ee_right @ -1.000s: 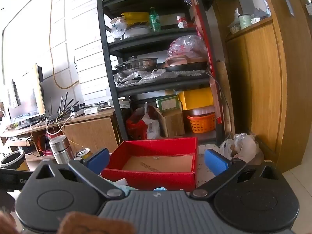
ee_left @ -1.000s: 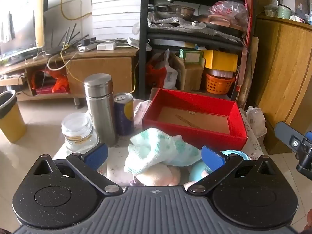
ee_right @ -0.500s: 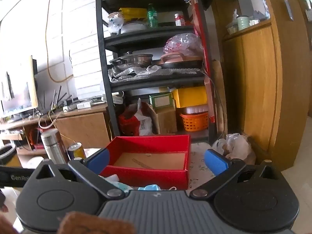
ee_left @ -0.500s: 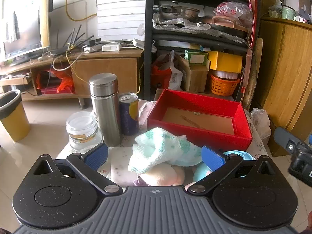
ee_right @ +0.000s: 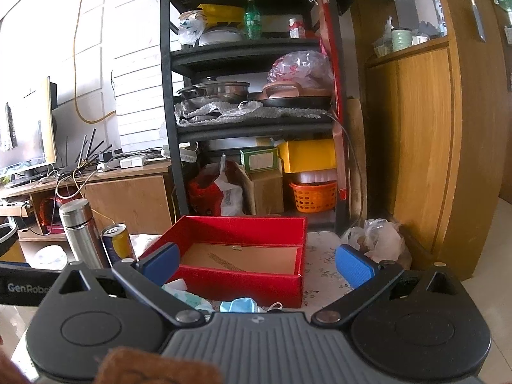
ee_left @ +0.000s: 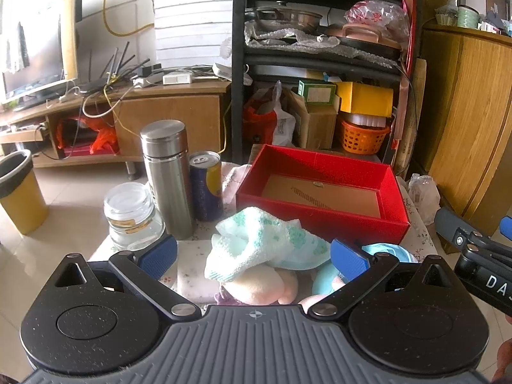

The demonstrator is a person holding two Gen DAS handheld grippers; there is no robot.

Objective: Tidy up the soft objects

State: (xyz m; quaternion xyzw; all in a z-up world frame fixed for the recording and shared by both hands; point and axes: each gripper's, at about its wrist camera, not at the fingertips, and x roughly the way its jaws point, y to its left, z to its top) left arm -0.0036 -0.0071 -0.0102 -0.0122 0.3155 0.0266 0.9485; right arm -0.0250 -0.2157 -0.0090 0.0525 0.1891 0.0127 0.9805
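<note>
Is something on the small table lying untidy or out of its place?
Yes. A mint-and-white fluffy towel lies crumpled over pastel plush items in front of the red cardboard box, which holds nothing. A light blue face mask lies loose beside them.

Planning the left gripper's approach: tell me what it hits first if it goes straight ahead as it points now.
Most likely the white and green towel, lying on the pile of soft things between the open fingers of the left gripper. The red box stands behind it. Depth is hard to judge in this fisheye view.
</note>
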